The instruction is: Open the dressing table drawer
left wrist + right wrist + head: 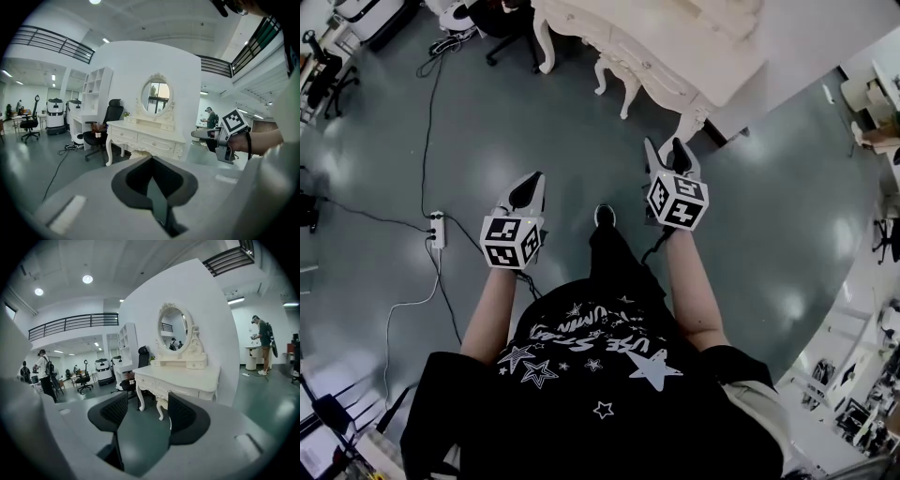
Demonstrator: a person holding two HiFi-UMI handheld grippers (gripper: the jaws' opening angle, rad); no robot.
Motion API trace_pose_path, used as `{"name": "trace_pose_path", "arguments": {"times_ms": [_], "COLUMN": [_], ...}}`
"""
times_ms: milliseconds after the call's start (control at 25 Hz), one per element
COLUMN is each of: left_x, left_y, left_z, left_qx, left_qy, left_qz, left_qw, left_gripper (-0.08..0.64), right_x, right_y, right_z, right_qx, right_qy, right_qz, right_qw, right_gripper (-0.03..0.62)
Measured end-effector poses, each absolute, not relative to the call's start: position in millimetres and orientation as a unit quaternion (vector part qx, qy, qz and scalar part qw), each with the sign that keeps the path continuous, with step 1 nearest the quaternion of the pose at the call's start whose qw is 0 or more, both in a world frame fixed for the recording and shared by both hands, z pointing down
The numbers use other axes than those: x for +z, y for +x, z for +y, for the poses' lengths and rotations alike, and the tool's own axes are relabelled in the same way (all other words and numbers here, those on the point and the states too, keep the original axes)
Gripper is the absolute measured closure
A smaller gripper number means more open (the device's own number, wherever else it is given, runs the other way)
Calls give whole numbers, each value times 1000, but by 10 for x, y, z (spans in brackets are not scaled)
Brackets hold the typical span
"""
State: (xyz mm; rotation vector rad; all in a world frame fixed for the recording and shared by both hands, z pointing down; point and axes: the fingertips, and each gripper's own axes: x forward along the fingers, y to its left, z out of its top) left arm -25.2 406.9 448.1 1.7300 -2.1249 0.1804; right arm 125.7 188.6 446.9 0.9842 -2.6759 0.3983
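The white dressing table point(675, 56) stands against a white wall ahead of me, some way off across the floor. Its drawers point(153, 143) show knobs and are closed; the oval mirror point(156, 97) rises above them. My left gripper point(528, 190) is held out in the air with its dark pads point(140, 176) meeting, nothing between them. My right gripper point(668, 156) hangs level with it to the right, jaws spread wide and empty. Between its pads point(187, 416) I see the table's legs and drawer front point(176, 389). The right gripper point(220, 137) also appears in the left gripper view.
A black office chair point(107, 123) stands at the table's left end. A white power strip point(438, 230) with cables lies on the grey floor to my left. White shelves point(96, 91) and a person point(262, 344) stand farther back.
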Motion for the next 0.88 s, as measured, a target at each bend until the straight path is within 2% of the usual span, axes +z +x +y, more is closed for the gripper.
{"name": "trace_pose_path", "arguments": {"times_ms": [480, 880], "left_x": [4430, 4398], "left_y": [-840, -1127], "left_z": [1986, 898], "left_qx": [71, 81], "left_qy": [643, 663], "left_qz": [-737, -719], "left_qw": [196, 192], "left_gripper": [560, 560], "right_x": [4535, 4596], "right_y": [734, 685], "right_z": [-36, -1049], "right_qx": [150, 168], "right_qy": [355, 393], "right_qz": [-911, -894], "right_qw": [143, 139], "right_gripper": [302, 308]}}
